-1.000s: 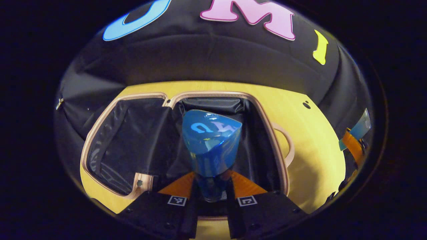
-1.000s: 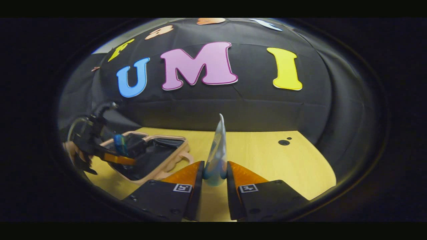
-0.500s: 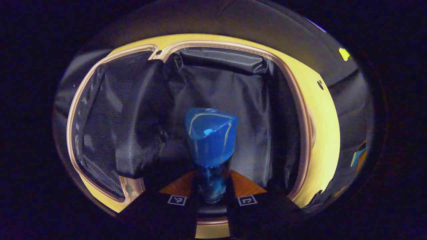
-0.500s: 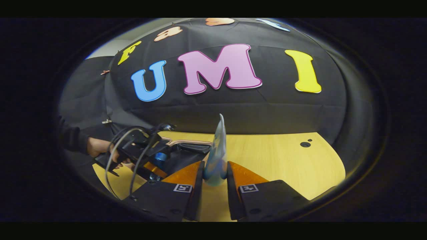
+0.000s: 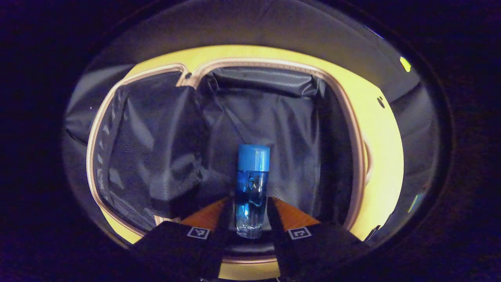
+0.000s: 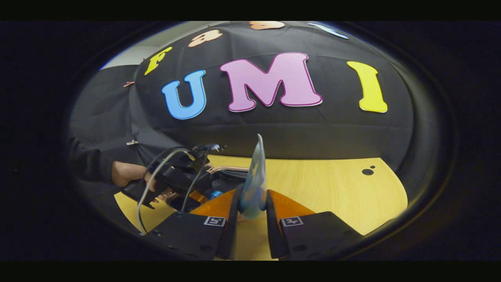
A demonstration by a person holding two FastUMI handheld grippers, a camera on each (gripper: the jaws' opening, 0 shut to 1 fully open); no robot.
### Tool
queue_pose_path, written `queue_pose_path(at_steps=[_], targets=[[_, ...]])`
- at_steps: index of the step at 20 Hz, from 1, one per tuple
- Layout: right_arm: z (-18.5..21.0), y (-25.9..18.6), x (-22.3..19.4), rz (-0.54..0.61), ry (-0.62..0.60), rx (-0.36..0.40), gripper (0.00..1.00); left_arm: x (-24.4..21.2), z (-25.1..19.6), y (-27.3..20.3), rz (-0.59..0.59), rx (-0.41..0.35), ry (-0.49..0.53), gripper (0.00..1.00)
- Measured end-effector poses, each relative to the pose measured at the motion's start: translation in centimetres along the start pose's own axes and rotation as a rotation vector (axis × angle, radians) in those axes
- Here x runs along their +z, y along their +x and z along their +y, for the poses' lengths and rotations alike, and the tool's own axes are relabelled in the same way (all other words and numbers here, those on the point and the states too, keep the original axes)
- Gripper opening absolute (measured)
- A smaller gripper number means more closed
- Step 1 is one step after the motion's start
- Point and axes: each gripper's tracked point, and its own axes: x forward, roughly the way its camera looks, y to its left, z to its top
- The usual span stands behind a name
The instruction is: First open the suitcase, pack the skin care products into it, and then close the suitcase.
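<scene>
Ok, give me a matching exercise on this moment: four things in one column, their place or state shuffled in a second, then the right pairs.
Things:
1. blue-capped bottle
2. flat pale tube
3. suitcase
4. table

States or places:
A. lying open, dark lining showing
B. between the left hand-held gripper's fingers, over the suitcase lining
C. bare light wood ahead of the right hand-held gripper
D. standing on edge between the right hand-held gripper's fingers

Pairs: 1-B, 2-D, 3-A, 4-C
</scene>
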Motion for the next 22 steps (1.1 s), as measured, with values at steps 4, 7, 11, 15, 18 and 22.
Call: queue_pose_path(at_steps=[4, 7, 11, 15, 18, 22], targets=[[2.7, 2.2, -0.2, 0.039, -0.024, 0.009, 0.36, 1.7, 0.5, -7.5, -0.289, -0.009, 0.001, 0.84], [5.2, 4.8, -1.8, 0.11, 0.047, 0.014, 0.36, 0.5, 3.2, -13.0, -0.414, 0.0, -0.011, 0.92], [7.5, 9.3, -6.0, 0.257, 0.032, -0.015, 0.36, -2.2, 3.8, -17.6, -0.504, -0.074, -0.11, 0.92], [8.8, 11.6, -11.6, 0.456, 0.078, -0.023, 0.36, -4.8, 6.1, -18.5, -0.51, -0.098, -0.155, 0.92], [8.2, 12.0, -15.1, 0.603, 0.144, -0.074, 0.36, -6.6, 7.3, -18.7, -0.481, -0.122, -0.201, 0.92], [7.9, 12.7, -16.3, 0.649, 0.172, -0.143, 0.38, -6.8, 9.2, -18.5, -0.486, -0.114, -0.219, 0.92]])
